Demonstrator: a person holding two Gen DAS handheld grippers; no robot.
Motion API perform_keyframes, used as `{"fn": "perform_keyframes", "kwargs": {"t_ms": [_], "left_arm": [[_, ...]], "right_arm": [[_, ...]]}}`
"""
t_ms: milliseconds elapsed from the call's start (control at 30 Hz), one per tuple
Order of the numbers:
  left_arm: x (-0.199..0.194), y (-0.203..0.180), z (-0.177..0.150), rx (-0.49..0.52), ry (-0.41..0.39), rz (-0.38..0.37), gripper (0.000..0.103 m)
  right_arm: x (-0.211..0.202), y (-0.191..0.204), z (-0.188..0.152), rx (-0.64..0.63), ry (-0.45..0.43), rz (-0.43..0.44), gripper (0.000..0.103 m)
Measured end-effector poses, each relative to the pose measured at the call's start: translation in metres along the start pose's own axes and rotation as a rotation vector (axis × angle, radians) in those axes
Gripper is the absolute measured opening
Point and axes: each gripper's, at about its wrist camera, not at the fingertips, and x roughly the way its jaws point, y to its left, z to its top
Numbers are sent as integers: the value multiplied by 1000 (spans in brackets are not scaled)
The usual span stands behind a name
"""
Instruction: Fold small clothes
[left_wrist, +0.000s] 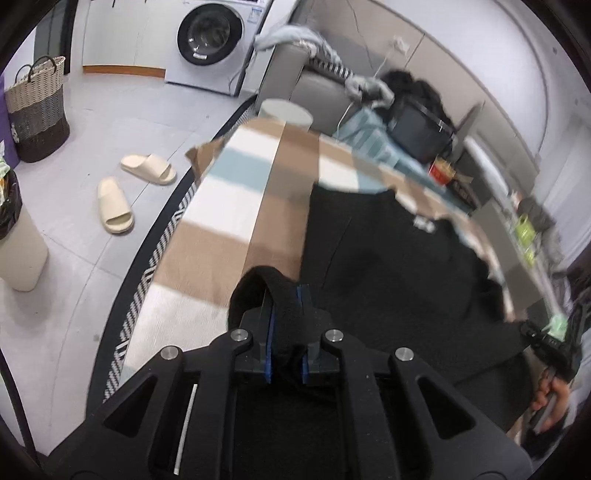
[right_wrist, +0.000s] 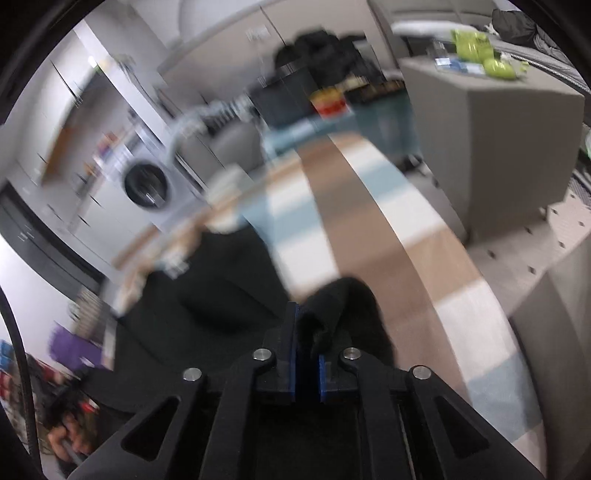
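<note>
A small black garment (left_wrist: 391, 266) with a white chest mark lies spread on a table covered by a brown, white and blue striped cloth (left_wrist: 229, 206). My left gripper (left_wrist: 286, 295) is shut on one black edge of the garment, bunched over the fingertips. My right gripper (right_wrist: 308, 325) is shut on another edge of the same garment (right_wrist: 207, 295), with the fabric folded up between its blue pads. In the left wrist view the right hand and its gripper (left_wrist: 550, 354) show at the garment's far right edge. The right wrist view is blurred.
A washing machine (left_wrist: 210, 37), a woven basket (left_wrist: 37, 107) and two beige slippers (left_wrist: 129, 192) are on the floor to the left. A grey sofa (left_wrist: 317, 88) with clothes and a black bag (left_wrist: 421, 129) lies beyond the table. A grey cabinet (right_wrist: 491, 147) stands right.
</note>
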Motion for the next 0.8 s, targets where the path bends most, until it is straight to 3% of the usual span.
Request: {"fn": "perform_keyframes", "kwargs": {"t_ms": [67, 133, 200, 300, 433, 567, 667, 800], "left_arm": [[5, 3, -11, 10, 14, 15, 6], [5, 5, -22, 14, 22, 9, 6], [1, 8, -29, 22, 21, 8, 7], [-9, 8, -36, 30, 13, 2, 7], [-25, 8, -44, 32, -9, -23, 7], [-34, 12, -54, 7, -10, -51, 7], [-39, 11, -63, 13, -18, -52, 7], [-41, 6, -67, 37, -20, -52, 7]], "right_arm": [[3, -8, -10, -29, 52, -90, 19], [-5, -13, -15, -56, 44, -159, 32], [-26, -15, -19, -69, -13, -218, 43], [-62, -9, -22, -79, -123, -268, 43], [-83, 34, -17, -142, -135, -93, 43], [-54, 84, -25, -208, -29, 53, 43], [-19, 114, -36, -222, 69, 76, 43], [16, 138, -45, -233, 134, 21, 43]]}}
